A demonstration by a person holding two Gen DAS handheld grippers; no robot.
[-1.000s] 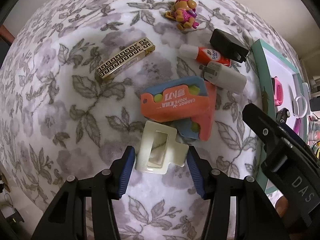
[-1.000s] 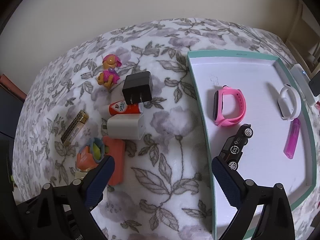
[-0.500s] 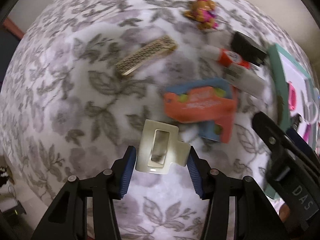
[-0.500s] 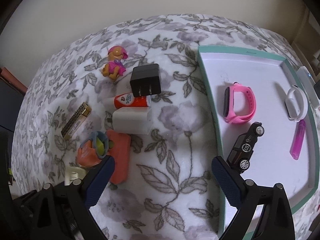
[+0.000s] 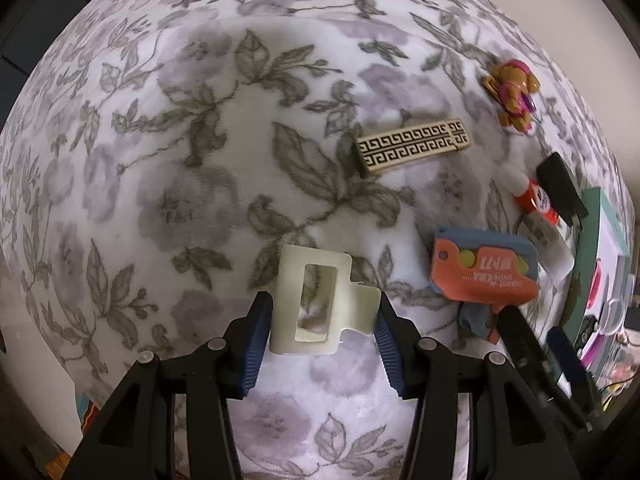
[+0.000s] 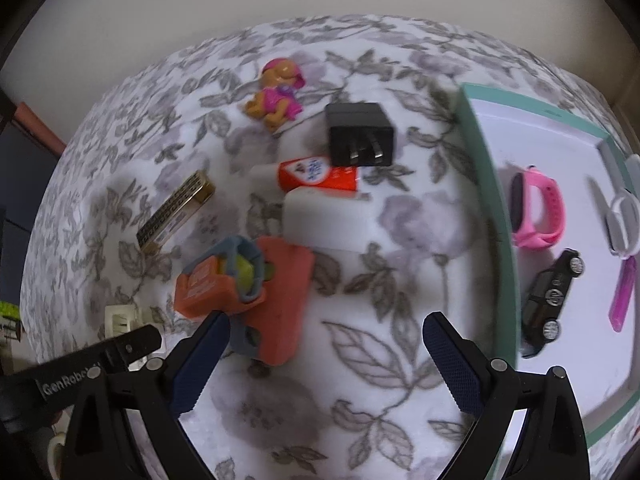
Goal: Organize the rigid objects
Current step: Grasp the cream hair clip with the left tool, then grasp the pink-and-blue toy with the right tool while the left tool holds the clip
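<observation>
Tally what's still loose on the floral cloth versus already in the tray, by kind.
On cloth:
Chargers: 2 (black, white)
Toys: 2 (pup figure, carrot knife)
Glue stick: 1
Patterned lighter: 1
Cream clip: 1, in left claw
In tray:
Bands: 2
Toy car: 1
Pink lighter: 1
Total: 11

A: The cream clip point(image 5: 320, 300) between the left gripper's ribbed blue pads point(image 5: 256, 344) looks like matt plastic.

B: The floral cloth point(image 5: 200, 160) beneath looks soft and fuzzy; the patterned lighter point(image 5: 414, 147) beyond shines like metal.
</observation>
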